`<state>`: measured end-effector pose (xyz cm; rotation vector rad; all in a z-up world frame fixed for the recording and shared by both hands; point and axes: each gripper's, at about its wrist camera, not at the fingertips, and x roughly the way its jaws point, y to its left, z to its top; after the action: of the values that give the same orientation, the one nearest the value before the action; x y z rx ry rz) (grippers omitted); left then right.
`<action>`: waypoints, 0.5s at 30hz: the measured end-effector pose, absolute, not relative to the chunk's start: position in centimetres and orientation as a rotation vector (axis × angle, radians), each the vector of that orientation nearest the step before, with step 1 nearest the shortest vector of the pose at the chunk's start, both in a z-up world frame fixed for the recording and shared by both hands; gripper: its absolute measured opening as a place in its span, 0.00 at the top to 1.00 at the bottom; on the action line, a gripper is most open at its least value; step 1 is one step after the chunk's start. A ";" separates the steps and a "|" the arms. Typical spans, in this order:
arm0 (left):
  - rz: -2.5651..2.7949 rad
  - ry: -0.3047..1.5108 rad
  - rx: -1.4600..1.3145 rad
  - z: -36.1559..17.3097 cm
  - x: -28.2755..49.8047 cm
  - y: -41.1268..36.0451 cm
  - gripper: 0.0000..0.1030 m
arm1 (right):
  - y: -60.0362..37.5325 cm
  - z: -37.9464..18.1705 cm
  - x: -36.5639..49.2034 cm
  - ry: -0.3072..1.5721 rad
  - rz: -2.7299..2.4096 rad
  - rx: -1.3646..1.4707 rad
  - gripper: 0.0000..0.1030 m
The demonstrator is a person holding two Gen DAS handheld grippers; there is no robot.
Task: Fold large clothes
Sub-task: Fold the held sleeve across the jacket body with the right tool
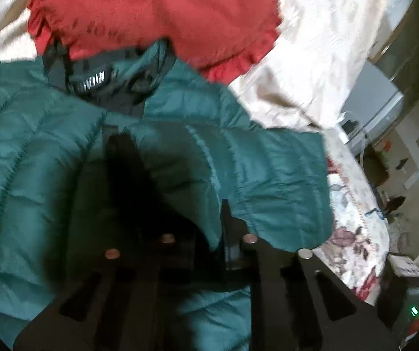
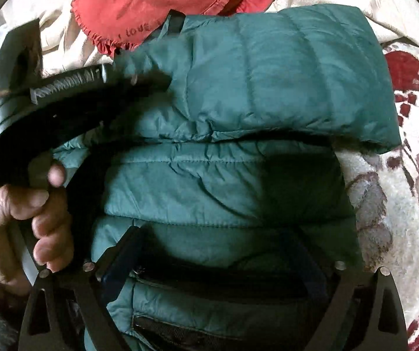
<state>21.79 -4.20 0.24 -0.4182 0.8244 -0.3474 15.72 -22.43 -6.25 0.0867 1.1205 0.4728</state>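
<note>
A teal quilted puffer jacket lies on a bed, its dark collar with a label at the far side. My left gripper is shut on a fold of the jacket's sleeve, which drapes over its fingers. In the right wrist view the jacket fills the middle, a sleeve folded across its top. My right gripper is open just above the jacket body, near a zip pocket. The left gripper's body and the hand holding it show at the left.
A red frilled cushion lies beyond the collar; it also shows in the right wrist view. The bed has a cream floral cover and cream bedding. Room furniture stands past the bed's right edge.
</note>
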 end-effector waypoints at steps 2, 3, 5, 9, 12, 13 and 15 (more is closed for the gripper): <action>-0.362 0.781 -0.439 1.7 20.5 -3.0 0.90 | -22.6 -6.2 15.8 1.123 0.475 0.085 0.05; -0.362 0.757 -0.457 2.5 19.8 -2.1 0.90 | -22.6 -6.2 15.8 1.124 0.475 0.083 0.04; -0.344 0.699 -0.499 4.2 18.4 0.4 0.90 | -22.7 -6.2 16.0 1.126 0.479 0.086 0.03; -0.241 0.602 -0.526 6.7 16.1 6.3 0.90 | -22.7 -6.3 15.9 1.131 0.480 0.096 0.03; -0.170 0.611 -0.566 6.0 15.5 10.5 0.90 | -22.8 -6.3 16.0 1.133 0.477 0.097 0.02; -0.157 0.636 -0.565 5.2 15.5 11.3 0.90 | -22.8 -6.3 16.0 1.134 0.477 0.096 0.02; -0.122 0.704 -0.557 3.3 15.7 12.3 0.89 | -22.6 -6.3 16.1 1.139 0.479 0.092 0.00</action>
<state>15.68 12.31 3.27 -0.5571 0.7037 -0.1221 16.08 -22.64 -6.32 0.0922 1.1391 0.4788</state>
